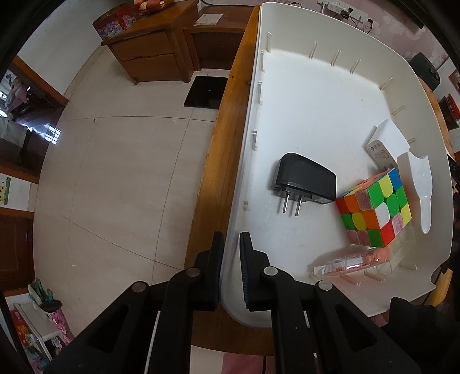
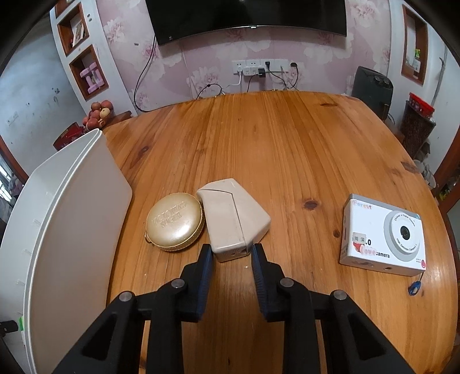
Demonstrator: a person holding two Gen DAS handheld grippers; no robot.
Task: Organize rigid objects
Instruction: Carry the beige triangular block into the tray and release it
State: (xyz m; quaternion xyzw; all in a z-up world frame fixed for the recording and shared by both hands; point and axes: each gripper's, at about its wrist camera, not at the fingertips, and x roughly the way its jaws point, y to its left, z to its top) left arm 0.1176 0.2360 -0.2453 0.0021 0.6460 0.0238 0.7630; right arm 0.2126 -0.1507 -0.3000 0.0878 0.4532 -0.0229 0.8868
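Pinching the white bin's wall [image 1: 244, 161] in my left tongs [image 1: 231, 247], my right tongs [image 2: 231, 254] clamp the beige block [image 2: 234, 218]; I should lift straight, clearing the gold tin [image 2: 174, 221].

Wall television [image 2: 247, 17], power strip [image 2: 254, 70], wooden cabinet [image 1: 149, 54], fruit [image 2: 97, 115].

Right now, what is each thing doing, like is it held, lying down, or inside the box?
white bin: left gripper shut on its wall
black charger: lying in the bin
colour cube: in the bin, tilted
beige gadget: on the table, right gripper shut on it
gold round case: flat, closed
toy camera: flat, untouched
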